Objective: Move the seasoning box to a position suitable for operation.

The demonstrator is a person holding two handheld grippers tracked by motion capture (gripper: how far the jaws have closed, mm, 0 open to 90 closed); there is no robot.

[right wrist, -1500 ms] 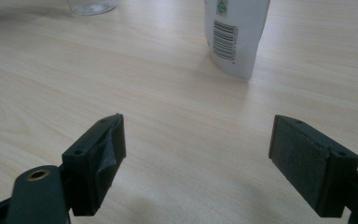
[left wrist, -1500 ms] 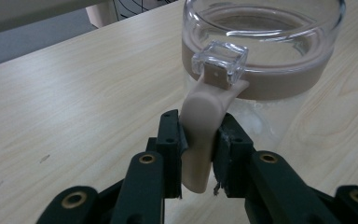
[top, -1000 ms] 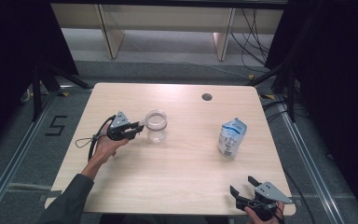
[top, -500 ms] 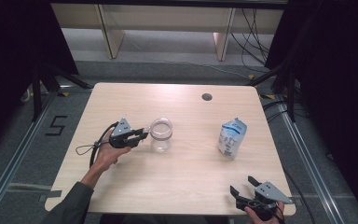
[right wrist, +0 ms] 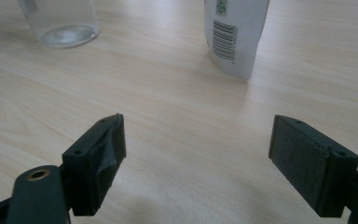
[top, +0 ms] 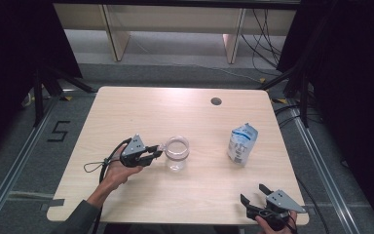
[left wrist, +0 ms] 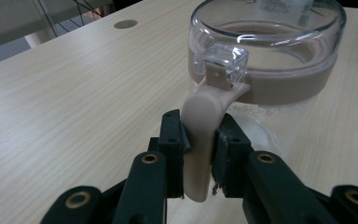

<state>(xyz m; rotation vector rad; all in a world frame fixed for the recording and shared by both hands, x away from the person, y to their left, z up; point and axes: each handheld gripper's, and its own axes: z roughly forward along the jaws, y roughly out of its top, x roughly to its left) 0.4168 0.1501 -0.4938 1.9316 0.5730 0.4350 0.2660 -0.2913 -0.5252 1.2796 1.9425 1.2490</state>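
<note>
On the left, the left tool pinches the beige handle of a clear jug that stands upright on the tabletop, left of its middle; gripping the handle low down probably lets the person slide the jug without tipping it. Further right, a white pouch stands alone, likely waiting to be poured. At the near right corner the right tool hovers with jaws spread, holding nothing, seemingly kept ready for the pouch.
</note>
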